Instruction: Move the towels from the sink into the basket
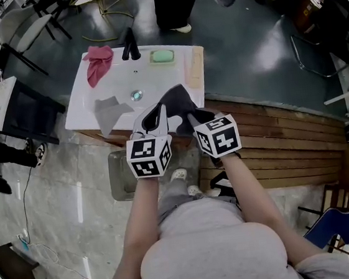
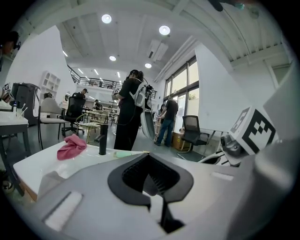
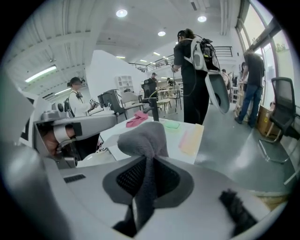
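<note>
My right gripper (image 1: 187,117) (image 3: 151,157) is shut on a dark grey towel (image 1: 179,99) (image 3: 143,138), which bunches above its jaws and is lifted over the front rim of the white sink (image 1: 82,96). Close on its left, my left gripper (image 1: 153,118) (image 2: 149,157) has its jaws together with nothing visible between them. A light grey towel (image 1: 109,112) lies flat in the sink's front left. At the sink's back left corner is a crumpled pink towel (image 1: 98,60) (image 2: 71,146). The grey basket (image 1: 121,179) stands on the floor below the sink, partly hidden by my left arm.
A black faucet (image 1: 129,46) (image 2: 102,138), a green soap bar (image 1: 162,57) and a pale yellow cloth (image 1: 195,64) sit along the sink's back and right side. A person (image 1: 175,4) stands behind the sink. Wooden decking (image 1: 287,135) runs to the right.
</note>
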{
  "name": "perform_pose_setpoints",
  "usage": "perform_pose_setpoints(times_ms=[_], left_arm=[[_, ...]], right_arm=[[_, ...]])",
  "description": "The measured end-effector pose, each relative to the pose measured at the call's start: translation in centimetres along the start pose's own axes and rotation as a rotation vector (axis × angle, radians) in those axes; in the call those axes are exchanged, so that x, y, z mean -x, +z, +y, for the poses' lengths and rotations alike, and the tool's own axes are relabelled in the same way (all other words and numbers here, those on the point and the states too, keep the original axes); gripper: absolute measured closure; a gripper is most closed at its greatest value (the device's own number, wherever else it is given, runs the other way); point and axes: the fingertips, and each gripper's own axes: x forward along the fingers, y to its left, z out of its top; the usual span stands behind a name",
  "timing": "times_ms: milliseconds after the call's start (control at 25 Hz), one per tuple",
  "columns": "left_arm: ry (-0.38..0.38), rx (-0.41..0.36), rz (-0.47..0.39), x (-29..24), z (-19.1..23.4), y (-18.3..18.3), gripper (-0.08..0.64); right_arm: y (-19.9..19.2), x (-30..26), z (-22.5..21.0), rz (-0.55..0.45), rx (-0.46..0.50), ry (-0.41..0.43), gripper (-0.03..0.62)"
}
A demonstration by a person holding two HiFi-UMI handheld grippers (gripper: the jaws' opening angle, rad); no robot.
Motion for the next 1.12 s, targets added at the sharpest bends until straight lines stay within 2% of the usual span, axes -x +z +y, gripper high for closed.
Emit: perform_pose_setpoints(times_ms=[600,1120], left_arm=[[0.053,-0.019,-0.059,4.9,-2.9,0.9,0.555],[0.164,-0.009,-0.102,9.5,-5.4,0.4,0.555]], right_arm=[[0.7,5.2,1.6,-0.165,0.047,0.029,0.534],[-1.6,9.3,3.5,-0.179,0.114,0.127,0.534]])
